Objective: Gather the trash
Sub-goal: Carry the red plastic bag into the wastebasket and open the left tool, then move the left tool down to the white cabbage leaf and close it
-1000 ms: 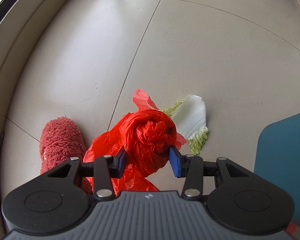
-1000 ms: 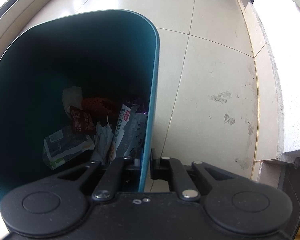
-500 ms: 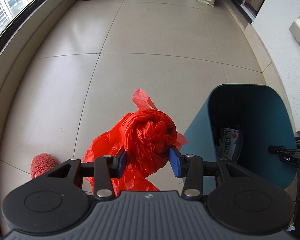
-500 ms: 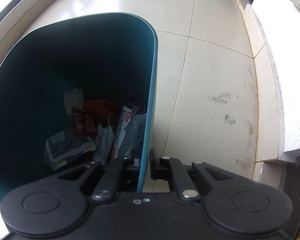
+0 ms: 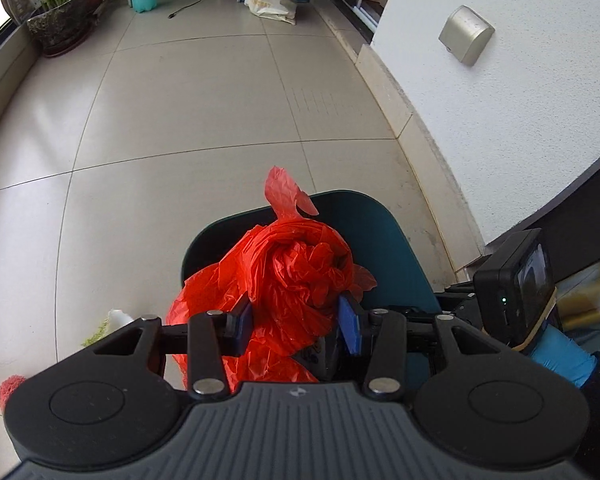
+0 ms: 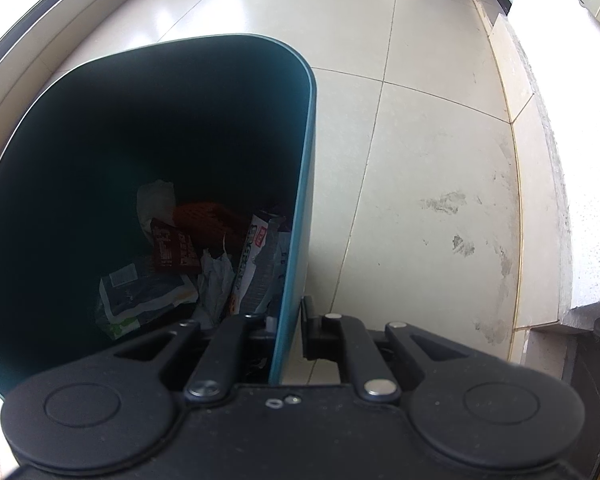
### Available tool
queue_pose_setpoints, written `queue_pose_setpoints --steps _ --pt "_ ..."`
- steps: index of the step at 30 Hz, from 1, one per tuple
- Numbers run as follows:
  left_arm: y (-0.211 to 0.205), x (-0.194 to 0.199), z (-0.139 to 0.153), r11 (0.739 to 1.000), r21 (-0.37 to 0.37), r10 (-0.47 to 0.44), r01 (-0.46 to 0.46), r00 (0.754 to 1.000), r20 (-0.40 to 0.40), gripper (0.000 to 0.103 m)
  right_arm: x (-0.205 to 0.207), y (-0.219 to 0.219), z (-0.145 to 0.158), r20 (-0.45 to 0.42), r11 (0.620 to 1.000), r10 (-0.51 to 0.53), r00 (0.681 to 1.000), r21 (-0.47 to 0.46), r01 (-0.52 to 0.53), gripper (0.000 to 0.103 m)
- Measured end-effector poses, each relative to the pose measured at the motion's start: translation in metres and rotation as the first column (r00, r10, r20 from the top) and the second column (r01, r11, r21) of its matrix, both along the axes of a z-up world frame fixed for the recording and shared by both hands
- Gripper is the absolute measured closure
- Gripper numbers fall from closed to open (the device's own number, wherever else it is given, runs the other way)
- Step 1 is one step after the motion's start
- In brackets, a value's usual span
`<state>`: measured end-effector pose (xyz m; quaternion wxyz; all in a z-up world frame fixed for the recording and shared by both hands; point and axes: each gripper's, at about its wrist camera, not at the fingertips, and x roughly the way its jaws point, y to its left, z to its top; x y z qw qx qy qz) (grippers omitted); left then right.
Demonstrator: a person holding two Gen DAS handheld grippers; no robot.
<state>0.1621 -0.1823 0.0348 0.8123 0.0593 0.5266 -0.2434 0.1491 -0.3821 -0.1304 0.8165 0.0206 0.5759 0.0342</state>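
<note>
Left wrist view: the left gripper (image 5: 296,322) is clamped on one crumpled red plastic bag (image 5: 288,276), both blue pads pressed into its bunched middle, and the bag hangs over the mouth of the single teal bin (image 5: 384,240) standing on the tiled floor (image 5: 180,120) close to the white wall (image 5: 500,100). A loose tail of the bag droops outside the bin's near rim. Right wrist view: the right gripper (image 6: 290,330) is closed on the bin's thin side wall (image 6: 300,208), one finger inside and one outside, steadying it. Inside the bin lie several wrappers and scraps of paper (image 6: 216,264); their exact number cannot be told in the shadow.

Judged step: dropping the bag into the bin. To do it well, the bag's bulk should sit squarely above the opening, away from the rim, before the pads part; the trailing tail should be brought over the mouth as well, lest it catch on the edge and drag the bag out. The right gripper's hold on the wall should be kept so the bin does not tip.

Count on the floor in the left wrist view: one pale leafy scrap (image 5: 114,320) and one fuzzy red object (image 5: 10,386), both at the lower left, partly hidden by the gripper body. These appear to remain for collection.
</note>
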Motion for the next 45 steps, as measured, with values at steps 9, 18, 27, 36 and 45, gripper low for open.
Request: queue_pose_setpoints --steps 9,18,27,36,45 --pt "-0.054 0.025 -0.084 0.997 0.072 0.003 0.002 0.998 -0.069 0.060 -0.003 -0.002 0.000 0.013 1.000 0.013 1.000 0.011 -0.013 0.096" --pt "-0.068 0.028 -0.152 0.977 0.211 -0.004 0.039 0.986 -0.167 0.059 -0.005 -0.009 0.001 0.020 0.999 0.016 1.000 0.037 -0.016 0.094" --pt "-0.073 0.014 -0.160 0.970 0.223 -0.063 0.097 0.986 -0.157 0.037 -0.006 -0.011 0.004 0.022 0.999 0.013 1.000 0.044 -0.014 0.094" --pt "-0.050 -0.003 -0.114 0.989 0.105 -0.091 0.101 0.991 -0.096 0.033 -0.004 -0.011 0.004 0.014 0.999 -0.003 1.000 0.047 0.003 0.094" --pt "-0.004 -0.026 -0.050 1.000 -0.003 -0.026 0.026 1.000 0.017 0.027 -0.003 -0.008 0.000 0.006 0.999 -0.010 1.000 0.039 0.010 0.094"
